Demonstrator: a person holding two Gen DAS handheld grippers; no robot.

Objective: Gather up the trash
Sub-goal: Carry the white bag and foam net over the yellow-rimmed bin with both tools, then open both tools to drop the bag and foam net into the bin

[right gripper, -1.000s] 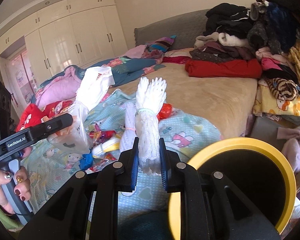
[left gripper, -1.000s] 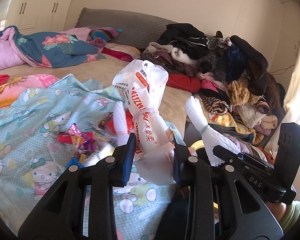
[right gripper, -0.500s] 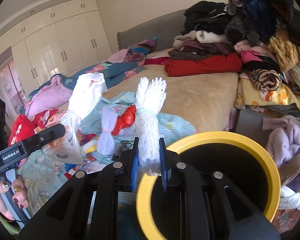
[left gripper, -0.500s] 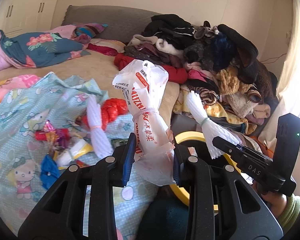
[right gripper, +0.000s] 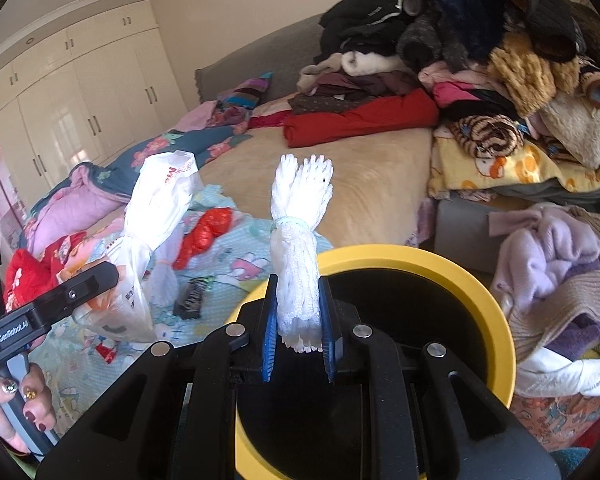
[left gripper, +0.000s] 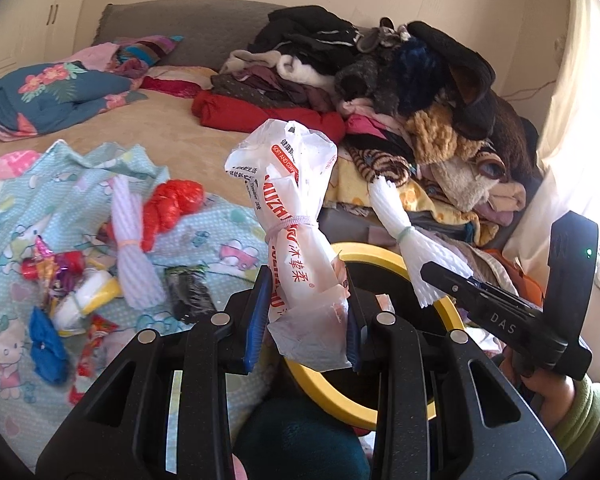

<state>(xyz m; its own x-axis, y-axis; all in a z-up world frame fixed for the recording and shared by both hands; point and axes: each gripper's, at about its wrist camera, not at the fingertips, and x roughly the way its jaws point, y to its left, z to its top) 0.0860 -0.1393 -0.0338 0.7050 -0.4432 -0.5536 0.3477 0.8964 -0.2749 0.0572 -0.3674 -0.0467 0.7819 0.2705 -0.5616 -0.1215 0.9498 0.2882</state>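
Right wrist view: my right gripper [right gripper: 298, 328] was clenched on the white foam net [right gripper: 300, 256], blue pads pressing its lower end from both sides. The net stood upright out of the jaws, long axis running up and away from me, tied at the waist with a band, top end fanned out. The yellow-rimmed bin [right gripper: 496, 320] sat directly below and just beyond the fingertips; the net's bottom end hung over the near-left part of the dark opening. So for this hand the drop looked nearly lined up, in my judgement: the bin lay straight under the claw and slightly to the right.

Left wrist view: my left gripper [left gripper: 306, 320] was clamped on the white printed plastic bag [left gripper: 296, 216], a twisted bundle also tied mid-length, standing upright with a slight lean left at the top. Its loose bottom edge dangled between the jaws. From this hand the bin's yellow rim [left gripper: 364, 252] showed behind and to the right of the bag, mostly hidden by the gripper body, so the bag appeared to sit over the left edge of the opening, not over its centre. I'd say it needed to go a little further right before letting go.

Right hand was the better placed of the two. Both bundles were long and upright, so I judged they could tip across the rim on release.

Loose wrappers [left gripper: 60, 276], a red bag [left gripper: 172, 208] and another foam net [left gripper: 134, 248] lay uncollected on the blue cartoon blanket [left gripper: 228, 232], off to the left of both claws.
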